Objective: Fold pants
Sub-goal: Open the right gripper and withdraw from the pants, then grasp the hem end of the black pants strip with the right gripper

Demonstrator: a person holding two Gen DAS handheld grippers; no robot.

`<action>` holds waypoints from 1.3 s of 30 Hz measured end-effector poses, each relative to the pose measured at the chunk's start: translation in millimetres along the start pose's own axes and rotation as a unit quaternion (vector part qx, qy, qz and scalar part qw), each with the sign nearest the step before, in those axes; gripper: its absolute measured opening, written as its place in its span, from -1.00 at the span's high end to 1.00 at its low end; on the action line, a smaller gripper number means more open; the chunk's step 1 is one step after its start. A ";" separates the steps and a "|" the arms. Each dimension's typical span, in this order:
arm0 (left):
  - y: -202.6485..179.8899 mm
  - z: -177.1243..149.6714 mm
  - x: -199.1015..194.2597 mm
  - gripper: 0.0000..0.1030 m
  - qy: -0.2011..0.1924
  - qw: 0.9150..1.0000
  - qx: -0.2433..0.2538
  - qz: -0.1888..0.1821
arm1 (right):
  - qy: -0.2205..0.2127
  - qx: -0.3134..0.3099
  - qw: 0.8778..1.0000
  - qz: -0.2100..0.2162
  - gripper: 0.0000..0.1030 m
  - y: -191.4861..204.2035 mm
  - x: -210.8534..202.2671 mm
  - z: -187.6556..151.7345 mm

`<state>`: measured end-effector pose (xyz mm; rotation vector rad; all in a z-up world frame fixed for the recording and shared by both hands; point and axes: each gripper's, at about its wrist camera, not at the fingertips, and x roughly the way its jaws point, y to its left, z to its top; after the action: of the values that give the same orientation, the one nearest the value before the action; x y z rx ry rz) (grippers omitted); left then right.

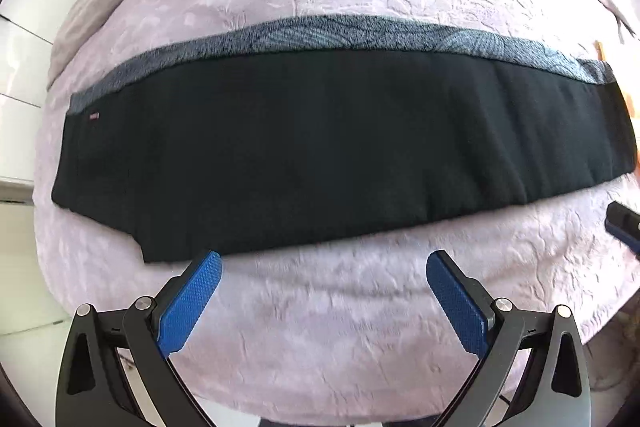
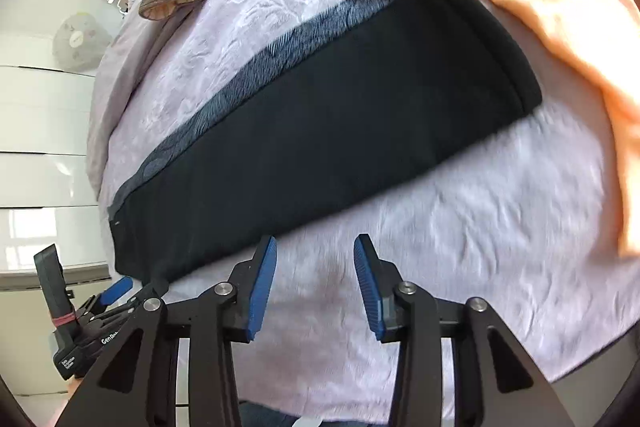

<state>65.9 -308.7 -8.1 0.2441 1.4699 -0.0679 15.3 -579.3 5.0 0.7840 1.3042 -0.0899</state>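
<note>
The black pants (image 1: 320,143) lie flat in a long strip across the middle of the bed (image 1: 320,307), which has a bumpy pale purple cover. A grey fuzzy strip (image 1: 360,35) shows along their far side. The left gripper (image 1: 324,259) hangs over the bed's near edge, its blue fingers (image 1: 192,303) wide open and holding nothing. The right gripper (image 2: 316,243) is about half open and holds nothing too. An orange blanket (image 2: 560,7) lies at the bed's right edge.

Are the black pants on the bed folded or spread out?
Folded lengthwise: the black pants lie as one long flat strip on the bedspread, grey fleece lining showing along the far edge.
</note>
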 end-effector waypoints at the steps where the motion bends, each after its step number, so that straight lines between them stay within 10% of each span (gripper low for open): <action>1: -0.8 -2.6 -2.2 -1.00 -0.001 1.000 0.002 0.001 | 0.002 0.003 1.000 0.002 0.14 -0.4 0.1 -4.9; 39: -62.4 -15.6 -20.9 -1.00 0.004 0.998 0.062 0.010 | 0.006 0.066 0.997 0.027 0.00 -35.6 -0.5 -31.9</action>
<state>36.3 -368.4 3.8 0.3592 1.4725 -0.1424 -28.2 -588.1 -12.7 0.9326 1.2960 -0.1289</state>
